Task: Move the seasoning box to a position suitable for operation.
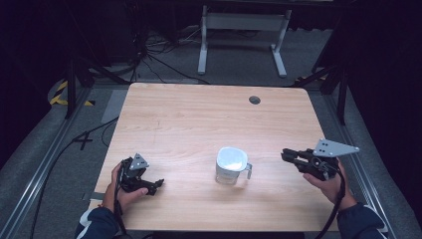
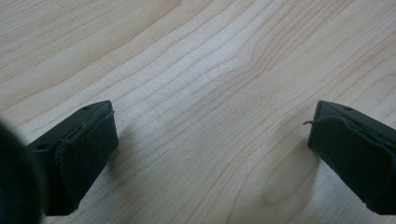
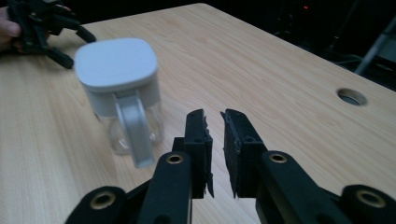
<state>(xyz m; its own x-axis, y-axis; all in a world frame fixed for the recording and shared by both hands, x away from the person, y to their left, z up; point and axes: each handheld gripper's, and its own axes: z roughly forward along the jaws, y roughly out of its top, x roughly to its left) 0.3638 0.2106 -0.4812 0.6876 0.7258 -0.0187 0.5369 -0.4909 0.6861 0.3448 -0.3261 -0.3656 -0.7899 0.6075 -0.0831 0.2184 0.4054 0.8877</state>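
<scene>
A clear plastic jug (image 1: 231, 165) with a white lid and a grey handle stands near the front middle of the wooden table (image 1: 199, 114). In the right gripper view the jug (image 3: 119, 93) is just left of my right gripper (image 3: 214, 119), handle towards me. Its jaws stand almost together with a thin gap and nothing in it. In the high view my right gripper (image 1: 284, 154) hovers right of the jug, pointing at it. My left gripper (image 1: 158, 185) rests low at the front left, open (image 2: 210, 130) over bare wood.
A round cable hole (image 1: 254, 99) sits near the table's far edge, right of centre. White desk legs (image 1: 244, 30) and cables lie on the floor beyond. Dark rails run along both sides of the table.
</scene>
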